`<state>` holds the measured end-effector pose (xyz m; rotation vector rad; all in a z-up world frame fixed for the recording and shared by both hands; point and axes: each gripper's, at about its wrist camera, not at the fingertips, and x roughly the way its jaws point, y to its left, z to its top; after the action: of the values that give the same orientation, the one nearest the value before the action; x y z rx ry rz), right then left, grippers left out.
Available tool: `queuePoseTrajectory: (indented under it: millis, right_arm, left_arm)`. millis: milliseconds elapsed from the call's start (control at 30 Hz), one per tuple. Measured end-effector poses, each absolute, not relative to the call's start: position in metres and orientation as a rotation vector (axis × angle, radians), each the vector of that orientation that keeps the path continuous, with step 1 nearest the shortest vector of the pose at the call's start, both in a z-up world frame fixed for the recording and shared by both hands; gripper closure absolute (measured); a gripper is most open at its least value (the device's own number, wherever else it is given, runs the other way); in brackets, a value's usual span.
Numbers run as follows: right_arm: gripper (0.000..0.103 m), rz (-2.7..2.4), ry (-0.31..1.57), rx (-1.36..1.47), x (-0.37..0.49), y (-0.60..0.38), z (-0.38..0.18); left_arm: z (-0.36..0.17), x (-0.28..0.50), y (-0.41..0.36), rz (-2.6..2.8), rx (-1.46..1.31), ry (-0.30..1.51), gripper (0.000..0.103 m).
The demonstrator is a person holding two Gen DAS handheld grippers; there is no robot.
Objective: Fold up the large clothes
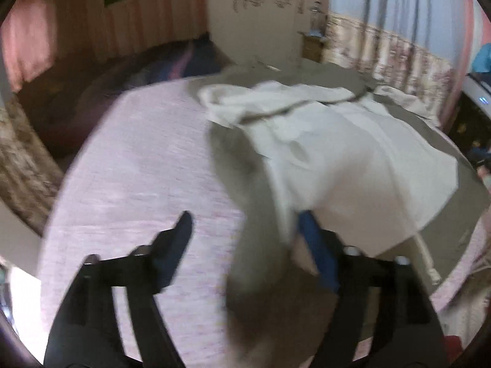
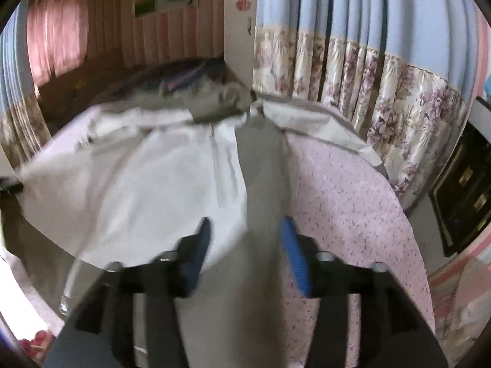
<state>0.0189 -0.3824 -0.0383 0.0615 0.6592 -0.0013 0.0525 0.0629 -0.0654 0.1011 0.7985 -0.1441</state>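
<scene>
Both views are smeared by motion blur, so the folds of the coat (image 1: 322, 141) and the print of the bedspread (image 1: 138, 159) run together. A grey strip of the coat hides the space between the right gripper (image 2: 247, 230) fingers, and whether the pads press it cannot be told. The picture's lower edge cuts off both gripper bodies, and the wall stickers (image 1: 254, 0) are too small to read.

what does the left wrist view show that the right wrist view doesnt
Only the left wrist view: a white door with red decals, a small cardboard box at its foot, and the left gripper with its jaws wide apart.

Only the right wrist view: the dark cabinet at the right, and the right gripper with a grey fold of the garment running between its jaws.

Both: the grey and white garment spread on the pink bedspread, the floral curtain and the pink striped wall.
</scene>
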Motion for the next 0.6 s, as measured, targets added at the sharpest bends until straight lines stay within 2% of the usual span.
queuePoseTrajectory:
  millis: [33, 67, 200, 300, 533, 567, 600]
  right_arm:
    - [0.043, -0.002, 0.635, 0.079, 0.019, -0.387, -0.028]
    - [0.042, -0.011, 0.600, 0.087, 0.021, -0.391, -0.013]
    - [0.040, -0.067, 0.508, 0.056, 0.046, -0.399, 0.032]
    - [0.034, -0.075, 0.460, 0.045, 0.074, -0.402, 0.056]
    - [0.034, -0.114, 0.468, 0.129, 0.151, -0.438, 0.094]
    - [0.034, -0.135, 0.466, 0.132, 0.163, -0.443, 0.104]
    - [0.034, -0.146, 0.464, 0.132, 0.175, -0.446, 0.112]
  left_arm:
    - [-0.057, 0.052, 0.069, -0.112, 0.106, 0.786, 0.014]
    - [-0.050, 0.053, 0.074, -0.090, 0.109, 0.771, 0.012]
    - [-0.018, 0.072, 0.084, -0.027, 0.130, 0.706, 0.011]
    - [0.003, 0.099, 0.085, 0.003, 0.152, 0.657, 0.011]
    - [0.049, 0.169, 0.063, -0.001, 0.208, 0.606, 0.011]
    - [0.056, 0.178, 0.059, -0.012, 0.209, 0.604, 0.009]
    - [0.061, 0.189, 0.054, -0.029, 0.208, 0.608, 0.003]
